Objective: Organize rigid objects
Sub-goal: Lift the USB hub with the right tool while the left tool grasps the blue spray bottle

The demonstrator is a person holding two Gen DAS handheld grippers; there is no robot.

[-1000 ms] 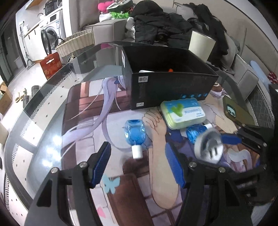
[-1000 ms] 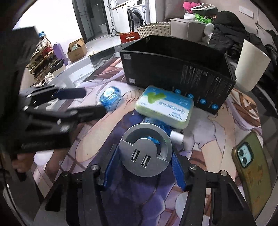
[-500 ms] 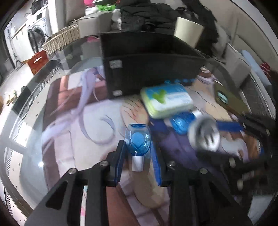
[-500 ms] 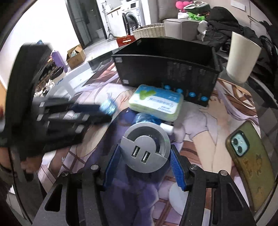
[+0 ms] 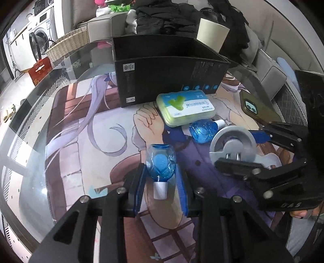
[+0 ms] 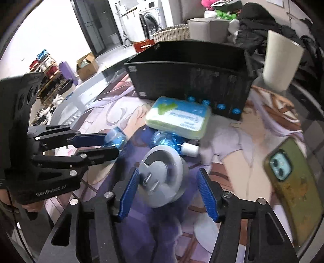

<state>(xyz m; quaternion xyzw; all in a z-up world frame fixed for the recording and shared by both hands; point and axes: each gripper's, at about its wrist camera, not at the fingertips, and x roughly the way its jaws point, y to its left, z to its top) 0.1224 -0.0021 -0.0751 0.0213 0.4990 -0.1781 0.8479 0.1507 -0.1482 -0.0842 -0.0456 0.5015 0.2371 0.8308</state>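
Note:
My left gripper is shut on a small blue bottle with a white cap, just above the printed mat; it also shows in the right wrist view. My right gripper is open, its blue pads apart from a round grey plug adapter that lies tilted between them; the adapter also shows in the left wrist view. A second blue bottle lies beside a green and white case. An open black box stands behind them.
An olive-cased phone lies on the mat at the right. A beige cup stands right of the black box. The glass table edge curves at the left. A sofa with dark clothes is behind.
My left gripper moved onto the blue bottle and shut on it. My right gripper opened and let go of the grey adapter, which tipped over with its prongs toward the camera.

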